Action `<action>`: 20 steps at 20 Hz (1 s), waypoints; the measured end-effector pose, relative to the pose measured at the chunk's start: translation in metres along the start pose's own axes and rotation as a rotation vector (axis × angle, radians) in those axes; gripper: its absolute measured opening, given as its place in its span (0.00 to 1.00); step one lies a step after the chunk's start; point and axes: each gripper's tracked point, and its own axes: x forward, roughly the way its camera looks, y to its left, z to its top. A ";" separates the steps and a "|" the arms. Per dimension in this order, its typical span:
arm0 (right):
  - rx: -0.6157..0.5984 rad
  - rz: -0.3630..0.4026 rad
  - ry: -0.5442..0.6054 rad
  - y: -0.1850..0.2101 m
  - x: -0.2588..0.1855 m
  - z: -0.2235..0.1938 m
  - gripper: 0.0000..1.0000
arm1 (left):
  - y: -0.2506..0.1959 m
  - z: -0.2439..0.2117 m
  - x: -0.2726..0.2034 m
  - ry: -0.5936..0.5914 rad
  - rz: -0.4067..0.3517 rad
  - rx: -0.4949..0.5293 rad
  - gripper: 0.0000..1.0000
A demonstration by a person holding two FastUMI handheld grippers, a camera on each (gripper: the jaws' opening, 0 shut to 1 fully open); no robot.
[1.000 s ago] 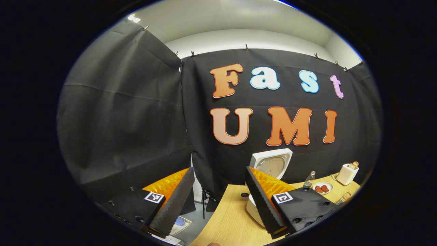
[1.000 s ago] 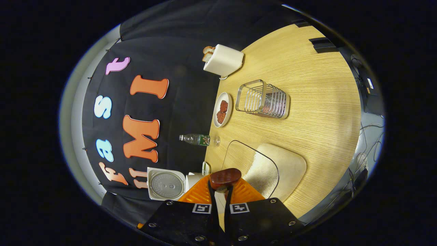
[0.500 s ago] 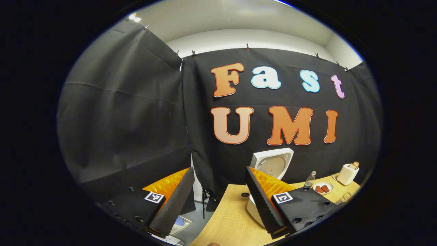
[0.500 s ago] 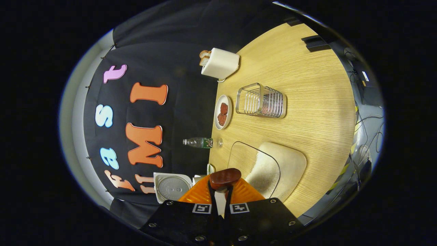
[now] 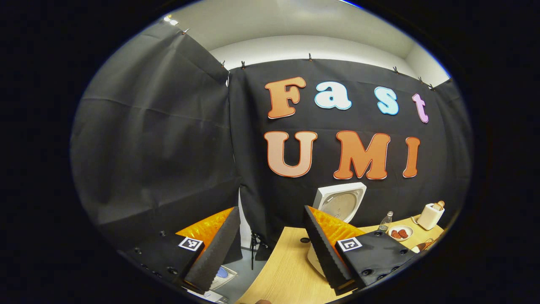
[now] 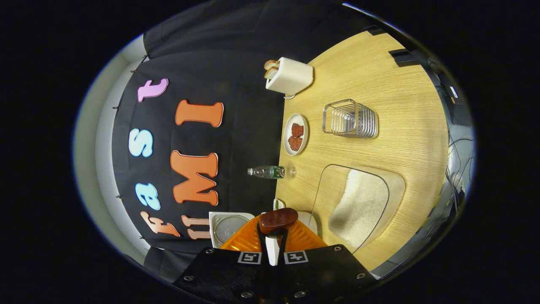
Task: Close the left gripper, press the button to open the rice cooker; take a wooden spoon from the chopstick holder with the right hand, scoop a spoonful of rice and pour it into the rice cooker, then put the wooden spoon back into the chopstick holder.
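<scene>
In the right gripper view, my right gripper [image 6: 272, 231] is shut on the handle of a dark wooden spoon [image 6: 277, 220]. The spoon's bowl sticks out past the fingertips, in front of the white rice cooker [image 6: 306, 218], whose lid [image 6: 228, 228] stands open. I cannot tell whether the spoon holds rice. A clear tray of rice [image 6: 360, 203] lies beside the cooker. The wire chopstick holder [image 6: 350, 120] stands farther off. In the left gripper view, my left gripper [image 5: 270, 210] is open and holds nothing, with the open rice cooker [image 5: 341, 203] behind its right finger.
A white toaster with bread [image 6: 290, 76] stands at the back of the wooden table [image 6: 405, 109]. A plate of red pieces [image 6: 295, 134] and a small bottle [image 6: 270, 172] stand near the black wall. The table's left end [image 5: 278, 270] drops to the floor.
The right gripper with the spoon has drifted away from the chopstick holder, and the rice tray now lies more squarely below it. The left gripper has barely moved and stays open.
</scene>
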 end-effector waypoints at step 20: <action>-0.147 0.170 0.114 0.164 0.145 -0.093 0.05 | 0.044 -0.035 0.019 0.069 0.038 0.003 1.00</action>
